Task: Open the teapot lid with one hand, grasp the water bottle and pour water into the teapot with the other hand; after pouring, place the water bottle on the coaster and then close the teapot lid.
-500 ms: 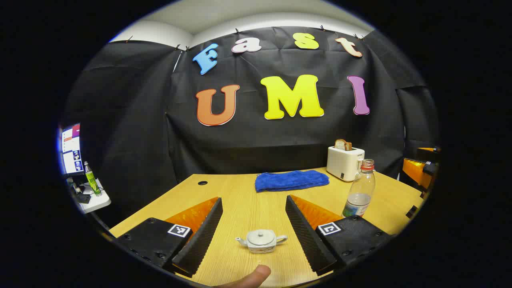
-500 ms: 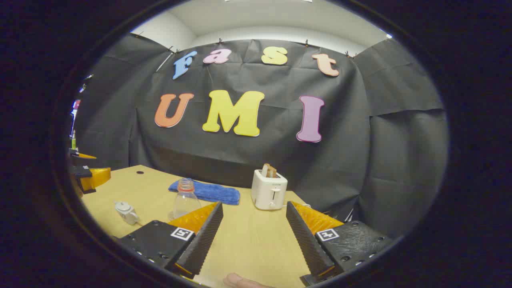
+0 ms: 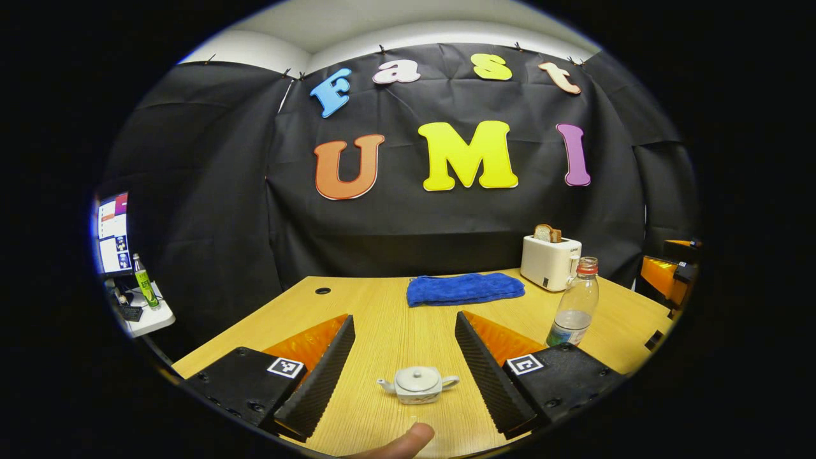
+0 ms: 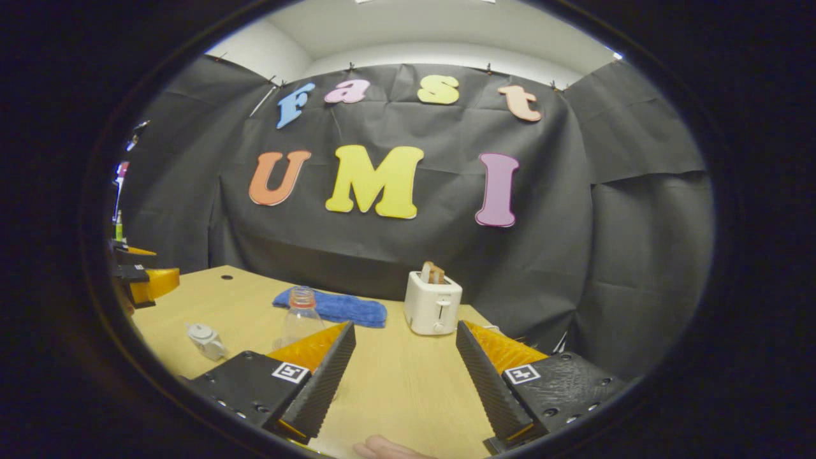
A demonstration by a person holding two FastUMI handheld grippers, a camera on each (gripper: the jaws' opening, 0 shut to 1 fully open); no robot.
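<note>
A small white teapot [image 3: 417,384] with its lid on stands on the wooden table [image 3: 382,306], low between the fingers of my left gripper [image 3: 404,315], which is open and holds nothing. To its right stands a clear water bottle [image 3: 575,303] with a red cap, about a third full. In the right gripper view the teapot [image 4: 205,340] sits at the far left, and the bottle [image 4: 299,315] is partly hidden behind a finger. My right gripper [image 4: 405,325] is open over bare table, well right of both. The other gripper [image 4: 143,280] hovers at the left edge.
A white toaster [image 3: 549,260] with bread in it stands at the back right, and a folded blue cloth [image 3: 464,288] lies at the back middle. A side table [image 3: 143,319] with a monitor and a green bottle stands beyond the table's left edge. A person's fingertip [image 3: 408,441] shows at the bottom.
Both views have shifted very slightly, so the hands drifted a little. Teapot, bottle and both open grippers stand as before.
</note>
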